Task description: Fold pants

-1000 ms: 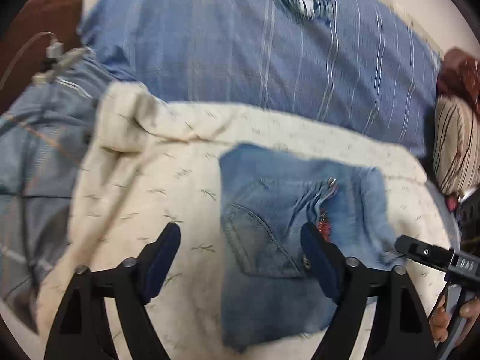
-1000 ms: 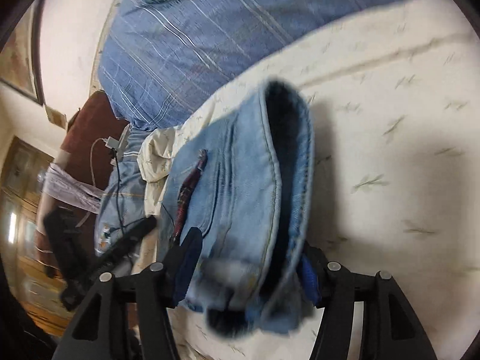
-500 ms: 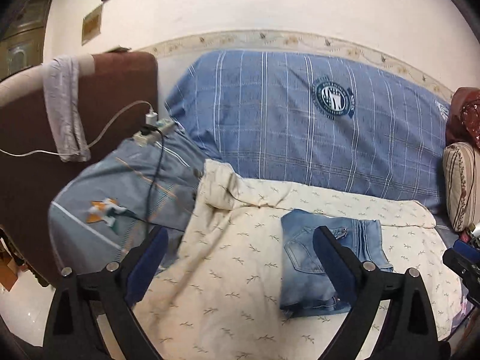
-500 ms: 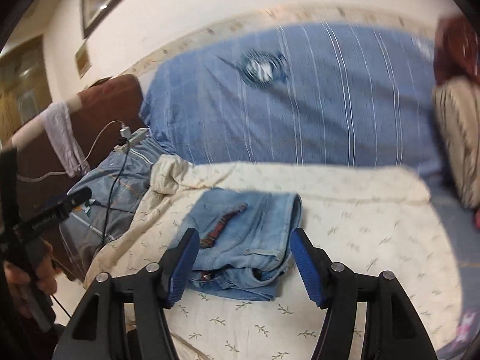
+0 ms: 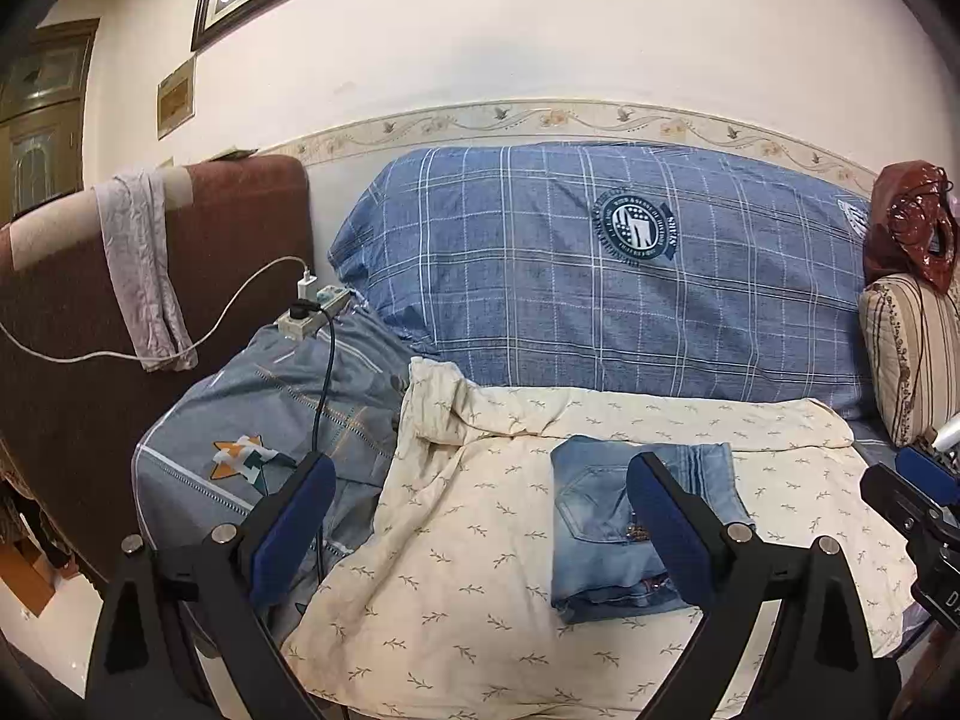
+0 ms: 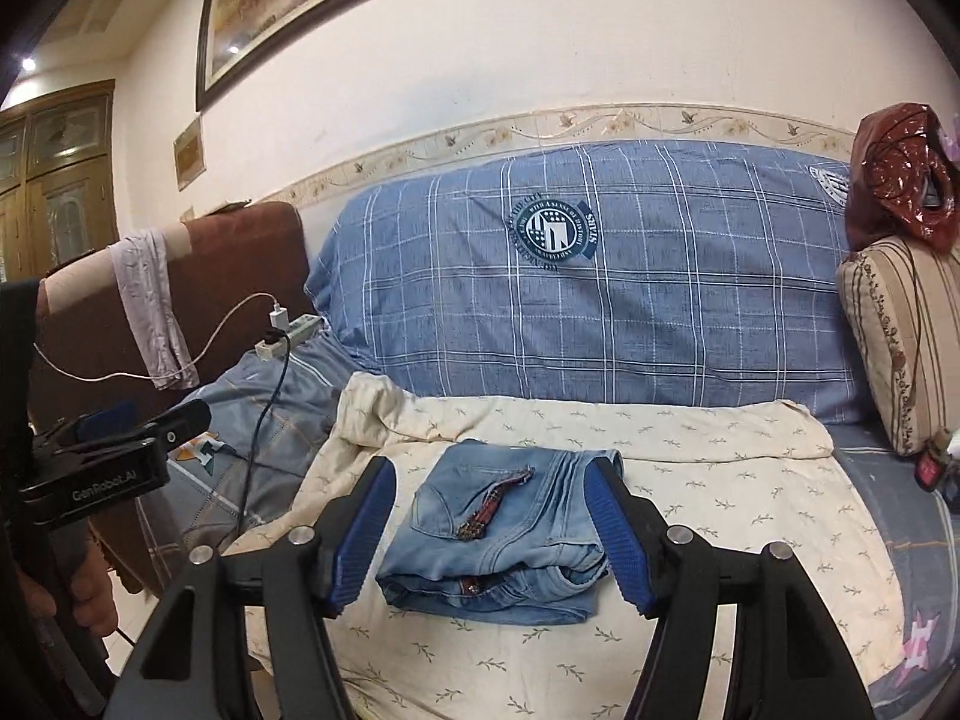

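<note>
The light blue jeans (image 6: 498, 528) lie folded into a compact stack on the cream leaf-print sheet (image 6: 720, 480) on the sofa seat, back pocket up, a dark red trim strip on top. They also show in the left wrist view (image 5: 606, 528). My right gripper (image 6: 492, 534) is open and empty, held back in front of the jeans. My left gripper (image 5: 480, 522) is open and empty, pulled back to the left of the jeans. Nothing touches the jeans.
A blue plaid cover (image 5: 600, 276) drapes the sofa back. A grey-blue pillow (image 5: 270, 420) with a power strip (image 5: 312, 312) and cables lies left. A brown armchair (image 5: 72, 330) stands further left. A striped cushion (image 6: 900, 348) and red bag (image 6: 900, 180) sit right.
Both grippers have let go and drawn well back from the sofa. The right gripper was closing around the jeans' edge a second ago; the jeans now lie folded and free.
</note>
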A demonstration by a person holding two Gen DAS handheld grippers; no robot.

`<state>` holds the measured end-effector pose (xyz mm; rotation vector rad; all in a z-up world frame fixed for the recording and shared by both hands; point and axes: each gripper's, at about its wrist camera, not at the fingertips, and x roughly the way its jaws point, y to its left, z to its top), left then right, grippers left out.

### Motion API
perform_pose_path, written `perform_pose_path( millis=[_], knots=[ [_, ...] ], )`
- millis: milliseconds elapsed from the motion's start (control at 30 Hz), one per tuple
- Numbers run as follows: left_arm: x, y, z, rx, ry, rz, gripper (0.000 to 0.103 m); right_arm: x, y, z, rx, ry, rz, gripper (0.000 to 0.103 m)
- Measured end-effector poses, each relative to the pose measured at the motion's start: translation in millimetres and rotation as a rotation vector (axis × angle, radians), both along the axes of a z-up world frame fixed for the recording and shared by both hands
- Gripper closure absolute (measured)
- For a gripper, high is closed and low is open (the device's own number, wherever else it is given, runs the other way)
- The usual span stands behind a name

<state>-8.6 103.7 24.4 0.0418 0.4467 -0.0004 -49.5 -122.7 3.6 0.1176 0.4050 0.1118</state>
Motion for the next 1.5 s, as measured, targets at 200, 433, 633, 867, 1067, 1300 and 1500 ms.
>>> perform_pose_path(
  millis=[200, 433, 633, 867, 1067, 1300, 1500],
  knots=[
    [-7, -13, 7, 0.021, -0.011, -0.025, 0.005, -9, -4, 6, -0.006, -0.034, -0.011, 0.034],
    [-15, -27, 12, 0.048, -0.026, -0.029, 0.002, -18, -9, 7, -0.013, -0.054, -0.023, 0.034],
    [-24, -40, 16, 0.083, -0.055, -0.057, 0.001, -22, -13, 6, -0.009, -0.051, -0.027, 0.034],
    [-25, -41, 19, 0.051, -0.043, -0.081, 0.001, -23, -17, 5, -0.006, -0.045, -0.027, 0.034],
    [-24, -41, 20, 0.034, -0.031, -0.097, 0.001, -21, -16, 3, -0.009, -0.032, -0.022, 0.034],
    [-23, -41, 20, 0.034, -0.025, -0.108, 0.001, -19, -15, 2, -0.014, -0.026, -0.015, 0.034],
    [-21, -38, 22, 0.017, -0.020, -0.114, 0.001, -14, -13, 0, -0.018, -0.017, -0.010, 0.034]
  ],
)
